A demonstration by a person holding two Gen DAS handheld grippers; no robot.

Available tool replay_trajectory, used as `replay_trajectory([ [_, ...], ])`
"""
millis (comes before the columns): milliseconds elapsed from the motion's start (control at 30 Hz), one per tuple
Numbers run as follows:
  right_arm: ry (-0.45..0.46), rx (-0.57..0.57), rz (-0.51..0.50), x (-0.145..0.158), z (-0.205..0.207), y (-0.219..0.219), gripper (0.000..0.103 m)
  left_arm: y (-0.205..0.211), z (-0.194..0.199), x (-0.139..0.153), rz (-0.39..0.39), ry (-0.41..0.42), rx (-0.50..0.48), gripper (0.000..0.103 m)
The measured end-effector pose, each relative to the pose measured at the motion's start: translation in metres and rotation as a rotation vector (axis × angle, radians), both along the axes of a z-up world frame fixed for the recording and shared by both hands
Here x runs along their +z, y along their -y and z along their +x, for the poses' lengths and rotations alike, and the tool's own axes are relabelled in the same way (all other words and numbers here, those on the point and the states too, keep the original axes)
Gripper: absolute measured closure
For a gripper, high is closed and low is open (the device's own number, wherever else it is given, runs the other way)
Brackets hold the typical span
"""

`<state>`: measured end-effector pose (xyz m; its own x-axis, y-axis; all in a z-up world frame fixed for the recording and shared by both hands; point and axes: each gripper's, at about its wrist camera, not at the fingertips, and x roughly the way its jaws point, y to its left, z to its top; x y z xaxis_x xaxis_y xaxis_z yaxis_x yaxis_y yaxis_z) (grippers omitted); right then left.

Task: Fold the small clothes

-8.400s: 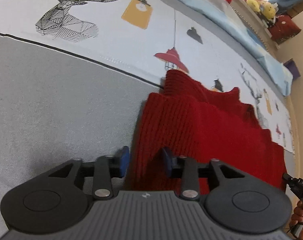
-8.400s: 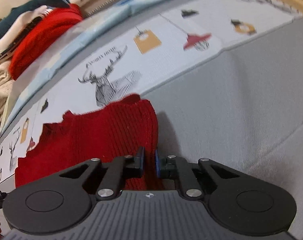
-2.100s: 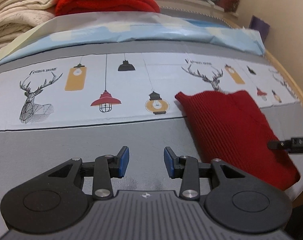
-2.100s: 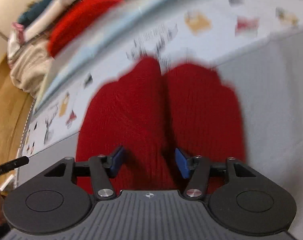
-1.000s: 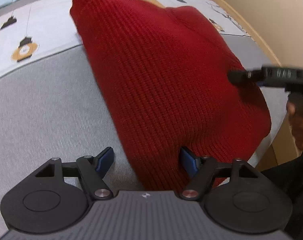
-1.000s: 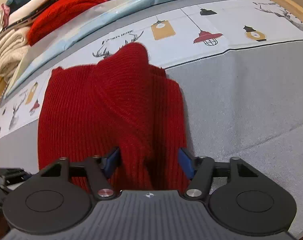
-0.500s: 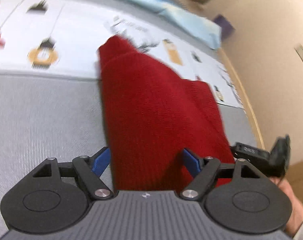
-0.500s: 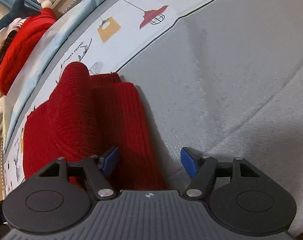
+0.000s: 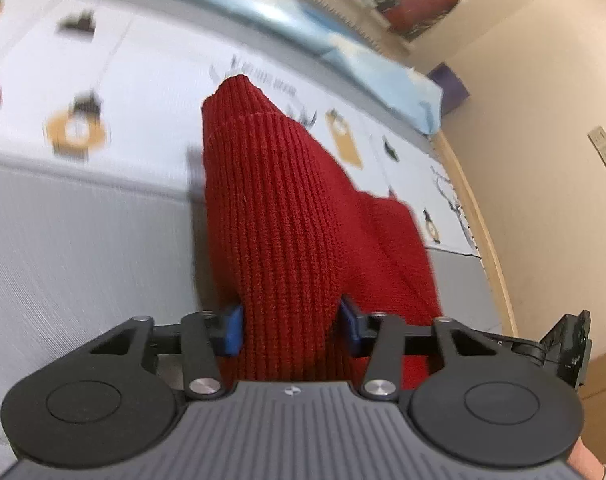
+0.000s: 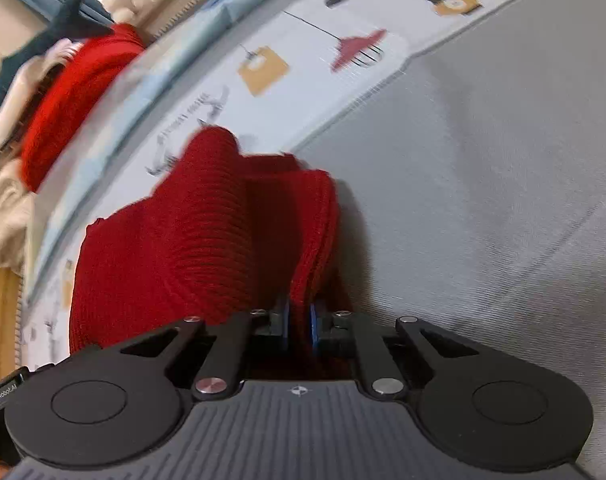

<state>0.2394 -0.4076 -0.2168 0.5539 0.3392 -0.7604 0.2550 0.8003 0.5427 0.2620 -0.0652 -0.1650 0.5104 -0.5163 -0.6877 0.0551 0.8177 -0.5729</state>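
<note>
We straddle the red knit [image 9: 287,208] with our left gripper [image 9: 290,326] wide; our right gripper [image 10: 299,322] pinches its edge on the patterned sheet [image 10: 483,160].

The knit garment [image 9: 287,216] is deep red with fine vertical ribbing. It lies on a bed cover [image 10: 483,184] that is plain grey near the cameras and white farther off, the white band printed with orange, red and black hanging lamps and what looks like a sketched deer, blurred here. Both grippers are black with blue pads [image 9: 231,328]. The stacked clothes [image 10: 75,92] beyond are bright red, cream and dark teal.
</note>
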Motion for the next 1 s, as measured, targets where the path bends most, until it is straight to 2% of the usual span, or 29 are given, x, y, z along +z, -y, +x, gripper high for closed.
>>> replay_trajectory([
  [133,0.069,0.037,0.053,0.013,0.006,-0.024,0.094,-0.028,-0.004,0.035,0.062,0.094,0.023,0.054],
  [233,0.092,0.093,0.073,0.017,0.017,-0.062,0.094,-0.057,-0.005,0.054,0.161,0.15,0.021,0.054],
  [433,0.129,0.198,0.085,0.024,0.036,-0.133,0.094,-0.135,0.002,0.059,0.203,0.097,0.087,0.051],
  [500,0.146,0.218,0.037,0.029,0.042,-0.149,0.09,-0.152,0.004,0.054,0.248,0.069,0.123,0.046],
  [600,0.196,0.169,-0.052,0.043,0.039,-0.159,0.062,-0.172,-0.001,0.054,0.291,0.092,0.161,0.045],
  [700,0.25,0.206,0.004,0.052,0.038,-0.166,0.059,-0.178,-0.008,0.062,0.301,0.104,0.167,0.045],
  [800,0.194,0.3,0.07,0.044,0.042,-0.188,0.04,-0.176,-0.02,0.079,0.328,0.134,0.146,0.045],
  [900,0.154,0.361,0.089,0.038,0.041,-0.21,0.039,-0.171,-0.037,0.102,0.386,0.162,0.083,0.044],
  [967,0.127,0.392,0.055,0.034,0.04,-0.222,0.039,-0.168,-0.048,0.117,0.443,0.16,0.064,0.044],
  [1000,0.107,0.401,0.031,0.032,0.039,-0.226,0.047,-0.168,-0.055,0.123,0.462,0.165,0.059,0.042],
])
